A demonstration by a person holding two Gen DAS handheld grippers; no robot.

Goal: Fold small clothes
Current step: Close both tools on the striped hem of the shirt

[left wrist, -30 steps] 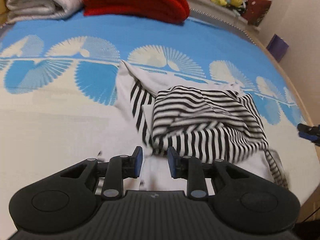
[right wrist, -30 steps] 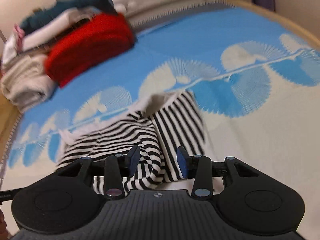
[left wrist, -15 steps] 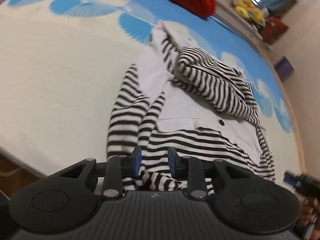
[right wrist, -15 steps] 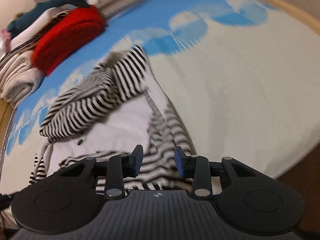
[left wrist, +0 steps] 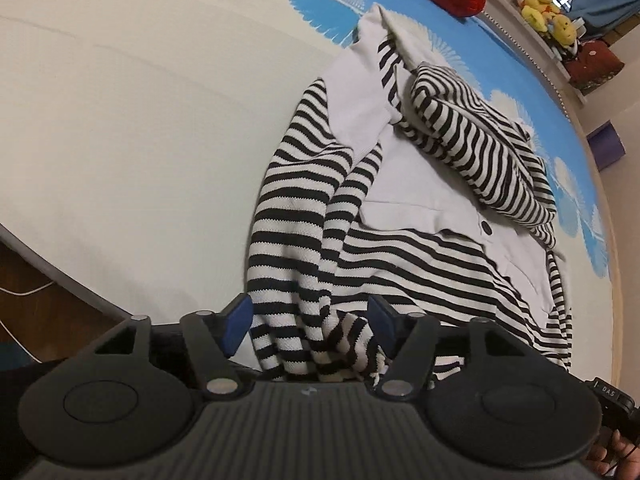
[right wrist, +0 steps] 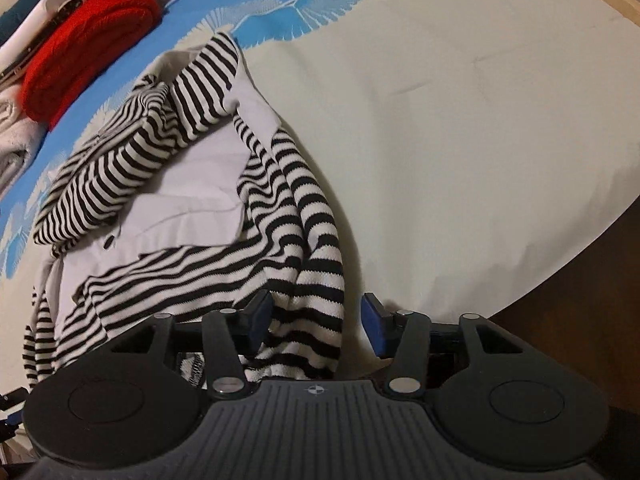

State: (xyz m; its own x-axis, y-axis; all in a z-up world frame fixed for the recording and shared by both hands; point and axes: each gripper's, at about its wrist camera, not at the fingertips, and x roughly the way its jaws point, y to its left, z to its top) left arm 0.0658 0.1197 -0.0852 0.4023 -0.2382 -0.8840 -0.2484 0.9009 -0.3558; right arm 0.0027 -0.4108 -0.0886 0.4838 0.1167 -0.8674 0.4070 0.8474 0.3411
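Left gripper [left wrist: 310,322], jaws opening, its blue pads standing clear on either side of the bunched striped hem that lies between them. Right gripper [right wrist: 316,316], jaws likewise opening, with a striped fold between the pads; the left pad is close to the cloth and the right one apart from it. The striped garment [left wrist: 400,216], black-and-white knit with plain pale panels and a dark button [left wrist: 486,227], lies spread and partly crumpled on the bed cover [left wrist: 140,120], near its front edge; one sleeve is thrown back across the upper body. The cover is cream with a blue fan-patterned band farther off. Beyond it, a folded red knit [right wrist: 88,44] sits beside folded pale clothes [right wrist: 12,136]. Yellow soft toys [left wrist: 546,8] rest on a ledge. A small device at the left view's lower right edge reads "DAS" [left wrist: 608,392].
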